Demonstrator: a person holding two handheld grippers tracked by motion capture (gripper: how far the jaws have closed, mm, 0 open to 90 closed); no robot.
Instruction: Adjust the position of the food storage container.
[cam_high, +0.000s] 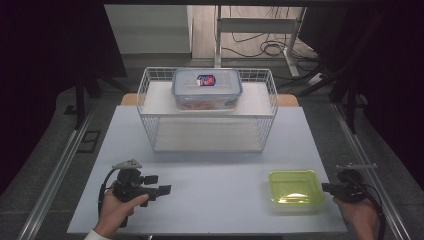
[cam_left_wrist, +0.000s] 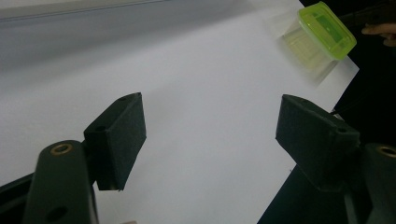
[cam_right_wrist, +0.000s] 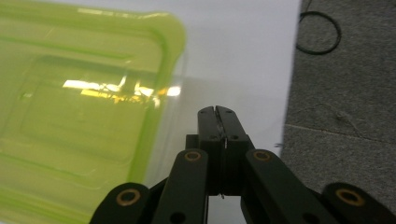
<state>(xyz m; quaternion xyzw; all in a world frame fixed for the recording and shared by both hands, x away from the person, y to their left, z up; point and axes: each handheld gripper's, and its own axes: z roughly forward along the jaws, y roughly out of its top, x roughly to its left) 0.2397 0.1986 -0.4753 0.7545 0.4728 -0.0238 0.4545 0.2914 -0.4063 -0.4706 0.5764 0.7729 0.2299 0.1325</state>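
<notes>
In the high view we find the green-lidded container (cam_high: 295, 190) at the lower right of the frame, resting on the white table (cam_high: 215, 165) close to its near edge. Our right gripper (cam_high: 326, 188) sits just beside the container's right side, near the frame's right edge, and its jaws are clenched together with nothing between them; in the right gripper view the two black jaws meet flat against each other just right of the green-lidded container's (cam_right_wrist: 79, 112) rounded corner (whether the tips touch it we cannot tell). Our left gripper (cam_high: 161, 184) lies at the lower left of the high view, well apart from the container, held in a hand (cam_high: 116, 210). Its jaws stand wide and released, with only bare table between them in the left gripper view, where the green-lidded container (cam_left_wrist: 327, 30) appears at the upper right. At the top centre of the high view, a wire basket (cam_high: 207, 112) holds a clear lidded box (cam_high: 207, 89).
</notes>
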